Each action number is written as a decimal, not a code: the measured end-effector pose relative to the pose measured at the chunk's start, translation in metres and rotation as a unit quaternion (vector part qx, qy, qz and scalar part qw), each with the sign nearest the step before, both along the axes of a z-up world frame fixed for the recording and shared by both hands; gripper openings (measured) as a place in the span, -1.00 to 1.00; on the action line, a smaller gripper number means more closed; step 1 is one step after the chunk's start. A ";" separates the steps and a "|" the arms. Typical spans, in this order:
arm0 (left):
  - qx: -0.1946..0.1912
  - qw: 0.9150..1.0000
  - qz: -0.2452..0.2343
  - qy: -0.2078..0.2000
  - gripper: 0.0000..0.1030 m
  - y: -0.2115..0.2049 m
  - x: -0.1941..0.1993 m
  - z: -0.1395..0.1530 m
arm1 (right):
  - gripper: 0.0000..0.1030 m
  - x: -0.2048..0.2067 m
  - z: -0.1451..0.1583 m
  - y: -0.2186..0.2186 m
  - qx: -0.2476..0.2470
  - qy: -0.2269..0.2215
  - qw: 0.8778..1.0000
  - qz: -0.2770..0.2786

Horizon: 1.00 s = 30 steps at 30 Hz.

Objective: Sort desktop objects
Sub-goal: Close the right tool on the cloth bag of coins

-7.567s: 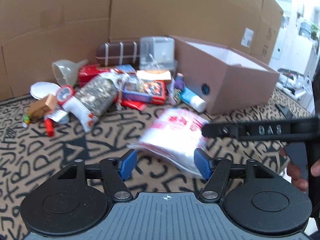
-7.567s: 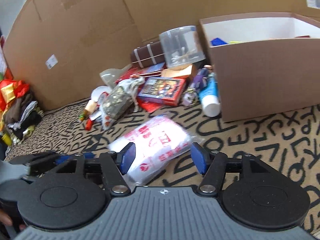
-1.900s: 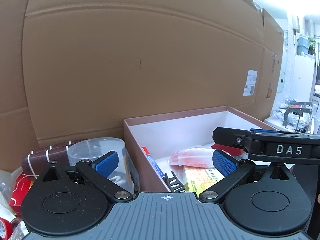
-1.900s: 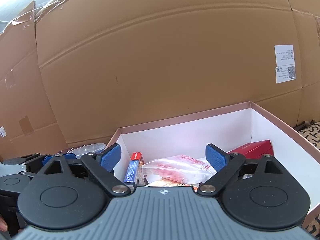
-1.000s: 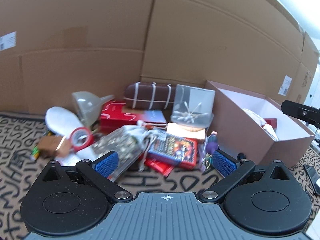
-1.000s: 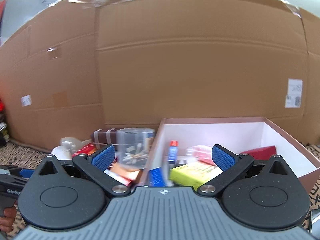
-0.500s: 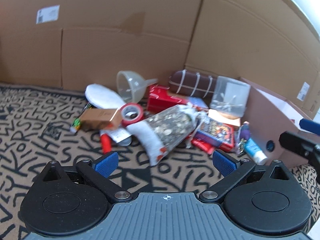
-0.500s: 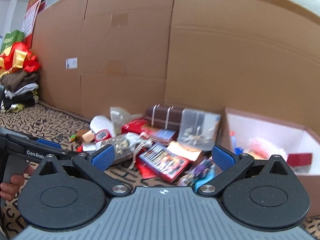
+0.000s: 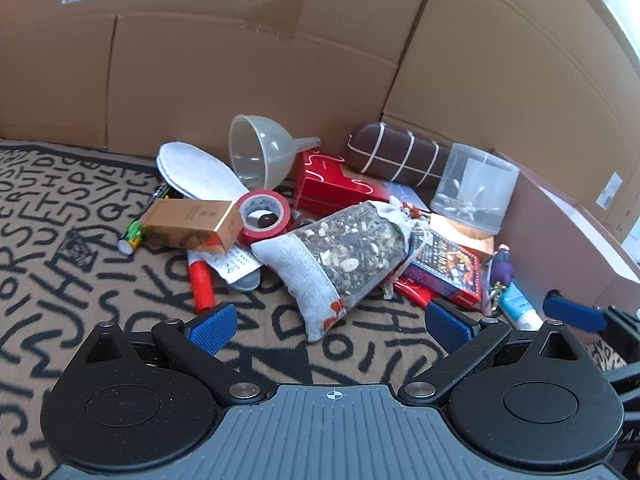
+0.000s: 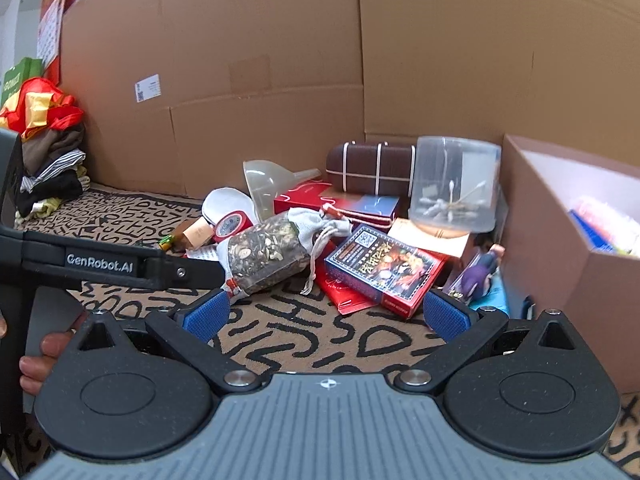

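Left claw and right claw gape, empty.

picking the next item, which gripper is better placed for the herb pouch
Left, probably. The left gripper is open and the herb pouch lies straight ahead between its fingers; the right gripper faces the card box.

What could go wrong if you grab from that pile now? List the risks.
1. The mesh pouch overlaps the card box; lifting it may drag the box or snag its drawstring.
2. The clear swab tub sits tilted on other items and could topple if they shift.
3. Both claws, left claw and right claw, are open and close together; they might collide.
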<state>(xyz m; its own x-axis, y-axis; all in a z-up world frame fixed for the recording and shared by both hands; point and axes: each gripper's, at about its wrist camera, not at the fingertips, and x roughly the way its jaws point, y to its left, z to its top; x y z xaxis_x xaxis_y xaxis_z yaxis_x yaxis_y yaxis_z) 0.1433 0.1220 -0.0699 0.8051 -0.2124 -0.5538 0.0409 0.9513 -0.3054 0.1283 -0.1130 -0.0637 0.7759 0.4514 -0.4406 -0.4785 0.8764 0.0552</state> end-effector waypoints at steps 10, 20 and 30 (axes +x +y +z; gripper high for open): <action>-0.025 0.999 -0.039 0.020 0.77 0.004 0.033 -0.013 | 0.99 0.030 -0.018 0.017 -0.017 0.012 1.000 -0.005; -0.030 0.998 -0.041 0.023 0.39 0.013 0.042 -0.027 | 0.80 0.055 -0.016 0.015 -0.023 0.006 0.999 -0.023; 0.009 0.999 -0.051 0.011 -0.06 0.005 0.042 -0.027 | 0.54 0.079 -0.013 0.032 0.012 0.019 1.000 0.006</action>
<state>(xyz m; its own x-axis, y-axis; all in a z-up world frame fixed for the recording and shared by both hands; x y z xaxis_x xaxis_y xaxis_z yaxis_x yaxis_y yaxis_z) 0.1853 0.1266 -0.0972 0.7672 -0.2827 -0.5758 0.1315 0.9479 -0.2902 0.2071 -0.0810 -0.0763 0.7534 0.4707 -0.4591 -0.4859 0.8690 0.0937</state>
